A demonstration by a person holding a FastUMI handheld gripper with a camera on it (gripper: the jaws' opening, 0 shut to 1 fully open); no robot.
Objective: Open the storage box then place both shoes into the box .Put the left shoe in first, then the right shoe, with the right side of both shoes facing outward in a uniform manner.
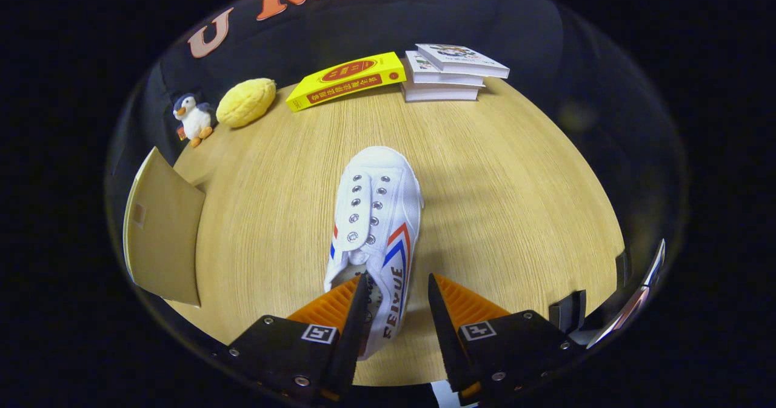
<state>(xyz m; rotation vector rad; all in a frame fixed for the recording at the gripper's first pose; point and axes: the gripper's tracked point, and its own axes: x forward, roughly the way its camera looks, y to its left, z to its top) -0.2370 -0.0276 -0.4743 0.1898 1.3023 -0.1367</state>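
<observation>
- Down low, gripper spread wide, straddling the heel end of the white shoe — nothing clamped yet.
- Left finger poked into or just over the shoe's opening, right finger standing off the outer side wall with bare wood between (looks like a set-up to pinch the side wall near the heel, judging by the straddle).
- Shoe flat on its sole on the wooden table, toe aimed away from the fingers, striped side turned toward the right finger — handy for keeping that side outward later.
- Off to the left of the shoe, tan flap standing up at the table's edge, probably the storage box's opened lid; can't tell for sure.
- Plenty of bare wood right of the shoe for swinging it round.
- Far back: toy penguin, yellow plush, yellow book, stack of books, all well apart from the shoe.
</observation>
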